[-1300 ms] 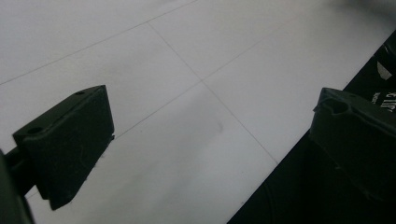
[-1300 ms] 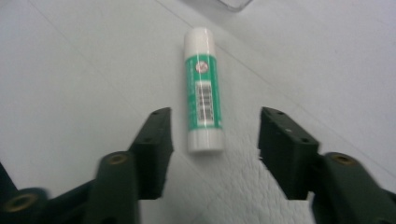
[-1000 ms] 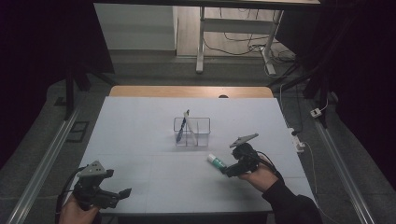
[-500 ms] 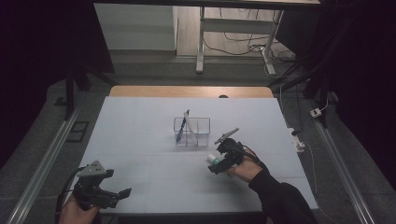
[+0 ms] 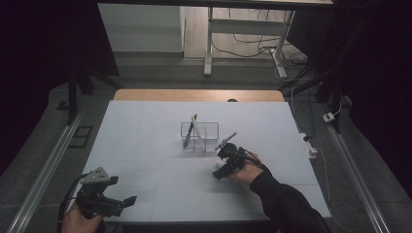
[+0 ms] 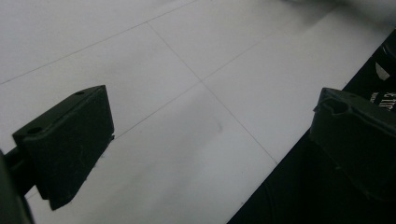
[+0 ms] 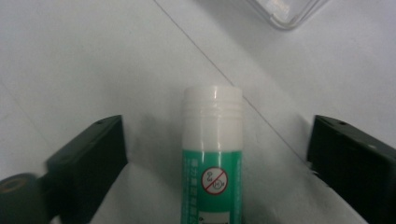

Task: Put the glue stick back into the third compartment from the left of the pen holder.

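Note:
A glue stick (image 7: 212,154) with a green body and a white cap lies on the white table between the jaws of my right gripper (image 7: 217,126). There is a clear gap on each side of it. The jaws have just been closing, and neither pad touches the stick. From above, the right gripper (image 5: 218,171) sits right of the table's centre, over the glue stick (image 5: 219,165). My left gripper (image 5: 124,204) rests at the front left corner. Its jaws (image 6: 212,98) stand wide apart with nothing between them.
A clear plastic organiser (image 5: 200,137) stands mid-table, just beyond the right gripper, with a blue pen (image 5: 189,131) leaning in it. One corner of the organiser (image 7: 285,11) is close ahead of the glue stick. The table's front edge (image 6: 261,182) runs under the left gripper.
The right hand has moved left and down. Its jaws now straddle the glue stick, which lay just to its left a second ago. The left hand has stayed put.

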`<state>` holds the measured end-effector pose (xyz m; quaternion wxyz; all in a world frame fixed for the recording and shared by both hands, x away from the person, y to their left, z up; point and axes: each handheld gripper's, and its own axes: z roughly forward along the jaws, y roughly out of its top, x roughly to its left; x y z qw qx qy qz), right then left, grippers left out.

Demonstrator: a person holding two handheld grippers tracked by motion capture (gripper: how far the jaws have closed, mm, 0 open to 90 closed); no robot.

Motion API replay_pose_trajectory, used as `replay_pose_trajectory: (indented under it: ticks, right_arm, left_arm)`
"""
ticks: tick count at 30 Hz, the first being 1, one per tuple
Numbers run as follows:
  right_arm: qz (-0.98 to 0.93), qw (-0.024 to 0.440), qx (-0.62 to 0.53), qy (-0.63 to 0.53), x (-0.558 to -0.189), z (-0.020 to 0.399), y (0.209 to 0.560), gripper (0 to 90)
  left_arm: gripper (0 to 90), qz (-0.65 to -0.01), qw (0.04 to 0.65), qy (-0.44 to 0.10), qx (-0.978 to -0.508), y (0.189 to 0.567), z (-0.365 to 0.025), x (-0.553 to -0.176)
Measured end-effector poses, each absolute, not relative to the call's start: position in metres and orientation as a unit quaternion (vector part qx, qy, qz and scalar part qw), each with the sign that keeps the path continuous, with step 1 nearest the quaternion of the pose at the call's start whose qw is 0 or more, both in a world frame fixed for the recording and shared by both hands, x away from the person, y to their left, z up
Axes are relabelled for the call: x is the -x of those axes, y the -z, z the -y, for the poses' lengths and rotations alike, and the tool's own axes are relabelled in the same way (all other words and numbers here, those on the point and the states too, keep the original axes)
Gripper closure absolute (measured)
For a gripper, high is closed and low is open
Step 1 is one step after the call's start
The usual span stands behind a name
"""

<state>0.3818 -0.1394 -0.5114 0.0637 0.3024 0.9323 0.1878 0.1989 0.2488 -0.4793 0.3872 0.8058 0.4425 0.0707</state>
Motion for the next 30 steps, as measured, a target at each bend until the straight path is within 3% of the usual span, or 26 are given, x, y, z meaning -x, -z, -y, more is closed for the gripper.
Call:
replay_pose_trajectory:
  ticks: [9, 14, 30]
  right_arm:
    - [-0.934, 0.078, -0.292, -0.189, -0.383, 0.136, 0.504, 47.2]
    - [-0.936, 0.064, -0.289, -0.192, -0.384, 0.137, 0.502, 63.9]
    - [-0.931, 0.063, -0.287, -0.218, -0.382, 0.138, 0.495, 65.6]
  left_arm:
    - [0.0, -0.443, 0.387, -0.071, -0.806, 0.479, -0.249, -0.199]
    - [0.0, -0.442, 0.387, -0.071, -0.806, 0.479, -0.249, -0.199]
    - [0.0, -0.442, 0.387, -0.072, -0.806, 0.479, -0.249, -0.199]
